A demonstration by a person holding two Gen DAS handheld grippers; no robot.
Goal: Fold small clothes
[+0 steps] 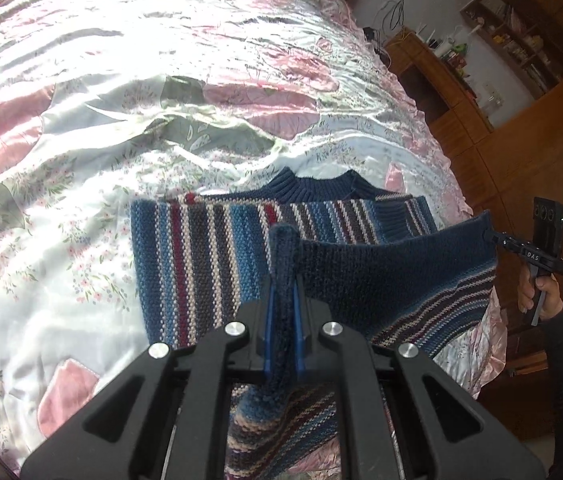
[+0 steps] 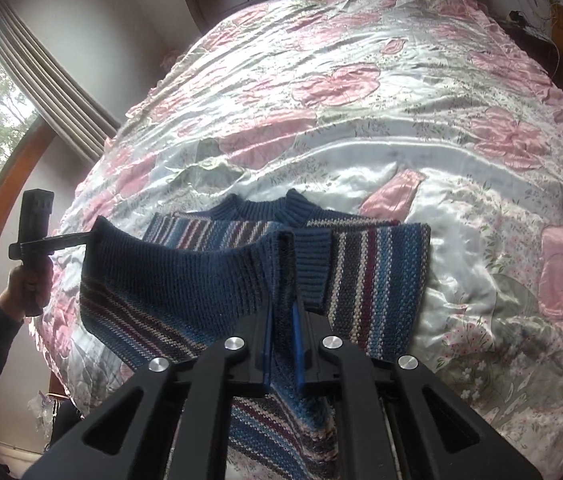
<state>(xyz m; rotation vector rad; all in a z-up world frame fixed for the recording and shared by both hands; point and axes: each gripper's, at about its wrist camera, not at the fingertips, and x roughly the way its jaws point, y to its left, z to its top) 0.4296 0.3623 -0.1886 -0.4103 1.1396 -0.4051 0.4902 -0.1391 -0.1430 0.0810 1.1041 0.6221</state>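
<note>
Both tongs are clamped on the hem of the small blue striped knit sweater [image 1: 209, 256]: left gripper [image 1: 283, 280] and right gripper [image 2: 283, 280] hold a corner each, lifted. Ahead, the rest lies on the floral satin bedspread [image 1: 161, 120]. Thick, floppy, stretchy knit, I'd say; keep hold of that ribbed edge.

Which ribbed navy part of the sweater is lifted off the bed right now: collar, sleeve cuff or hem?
The hem, pinched by the left gripper and right gripper; the collar and sleeve cuff lie flat.
</note>
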